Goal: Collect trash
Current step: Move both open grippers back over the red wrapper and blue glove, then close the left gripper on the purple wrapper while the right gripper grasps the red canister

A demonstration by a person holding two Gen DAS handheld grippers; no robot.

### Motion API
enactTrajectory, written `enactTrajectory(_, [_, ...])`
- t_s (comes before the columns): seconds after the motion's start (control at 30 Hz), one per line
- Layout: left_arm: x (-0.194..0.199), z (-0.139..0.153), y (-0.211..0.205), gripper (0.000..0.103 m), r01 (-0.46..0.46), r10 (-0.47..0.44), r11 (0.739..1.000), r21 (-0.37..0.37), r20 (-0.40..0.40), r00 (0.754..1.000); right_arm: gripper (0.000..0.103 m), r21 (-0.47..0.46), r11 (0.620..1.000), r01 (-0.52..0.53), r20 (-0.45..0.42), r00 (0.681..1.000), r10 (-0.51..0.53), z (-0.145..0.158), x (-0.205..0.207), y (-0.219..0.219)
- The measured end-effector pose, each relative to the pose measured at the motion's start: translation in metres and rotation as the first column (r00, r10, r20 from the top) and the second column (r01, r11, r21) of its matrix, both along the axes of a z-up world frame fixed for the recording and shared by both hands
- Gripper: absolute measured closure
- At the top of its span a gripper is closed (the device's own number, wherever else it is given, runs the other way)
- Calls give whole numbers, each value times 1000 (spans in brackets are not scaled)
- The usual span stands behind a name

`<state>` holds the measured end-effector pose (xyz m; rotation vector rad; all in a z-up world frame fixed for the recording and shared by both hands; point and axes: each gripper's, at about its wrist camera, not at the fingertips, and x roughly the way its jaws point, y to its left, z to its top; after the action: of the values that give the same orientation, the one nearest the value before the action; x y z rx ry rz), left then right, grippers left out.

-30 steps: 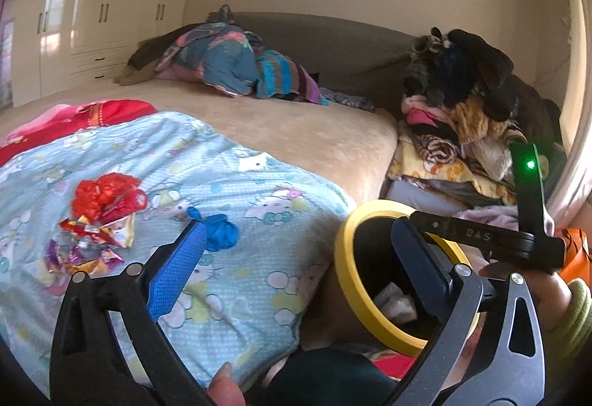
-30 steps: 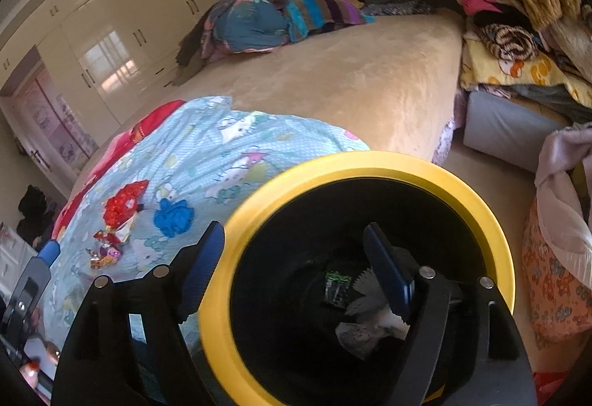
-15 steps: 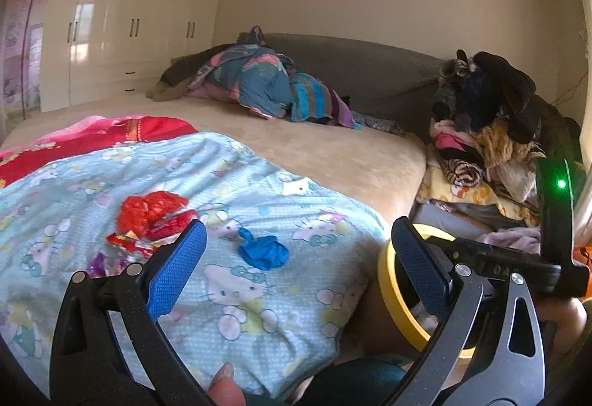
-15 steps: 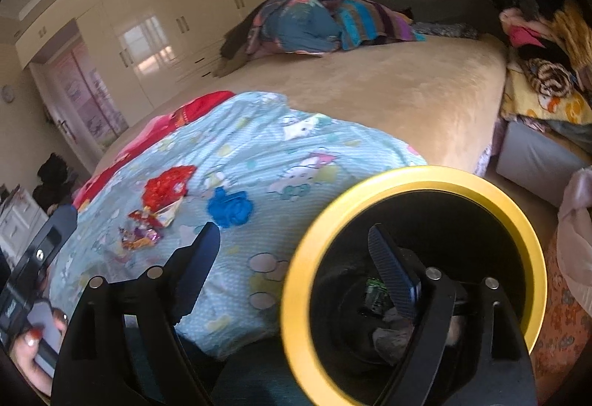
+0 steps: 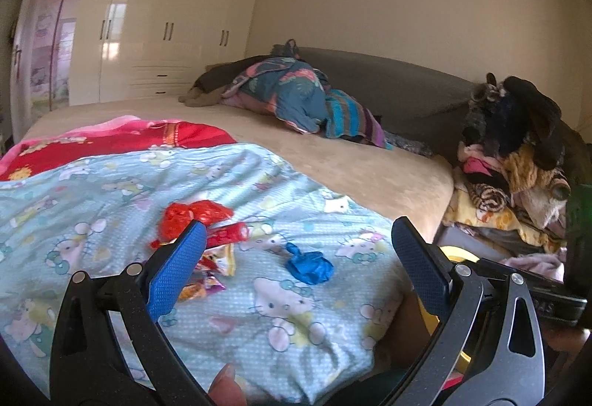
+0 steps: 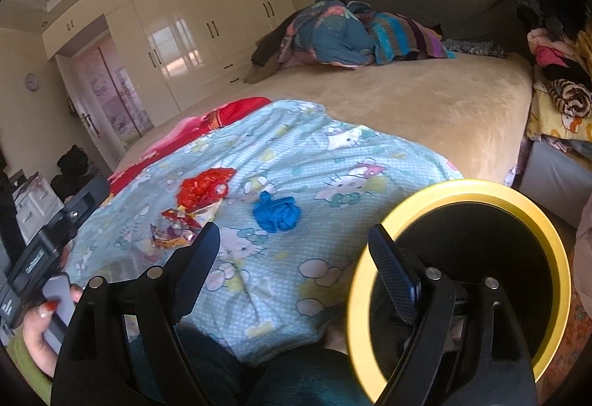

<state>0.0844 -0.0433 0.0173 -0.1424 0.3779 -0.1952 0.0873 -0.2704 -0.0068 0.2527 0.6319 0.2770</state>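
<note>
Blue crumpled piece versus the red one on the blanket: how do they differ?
The blue crumpled piece lies alone, nearer the yellow-rimmed bin; the red crumpled piece is larger and borders a cluster of candy wrappers. Blue looks matte, red glossy. Both rest on the cartoon-cat blanket, uncollected.

One blue wad (image 5: 310, 267), one red wad (image 5: 192, 216), one yellow-rimmed bin (image 6: 462, 189), two tongs.

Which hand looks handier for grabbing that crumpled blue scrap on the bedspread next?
Probably the right tool: it is open, the blue scrap lies just ahead of it, and the yellow-rimmed bin is beside it. The left tool is also open and near.
</note>
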Motion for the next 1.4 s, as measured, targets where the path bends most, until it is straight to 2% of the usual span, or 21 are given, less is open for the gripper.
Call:
enactTrajectory(0.73, [10,-7,75,11,-171,169,984,-59,-24,985,23,-98,984,-150,15,988,152,-9,16,86])
enactTrajectory(1.07, [12,-15,110,11,-247,243,966,-77,-54,969,23,-127,971,-200,14,979,204,-14,33,119])
enactTrajectory(1.4, [17,-37,142,11,-316,306,946,-76,-120,944,23,-117,972,-203,-23,979,202,-25,64,138])
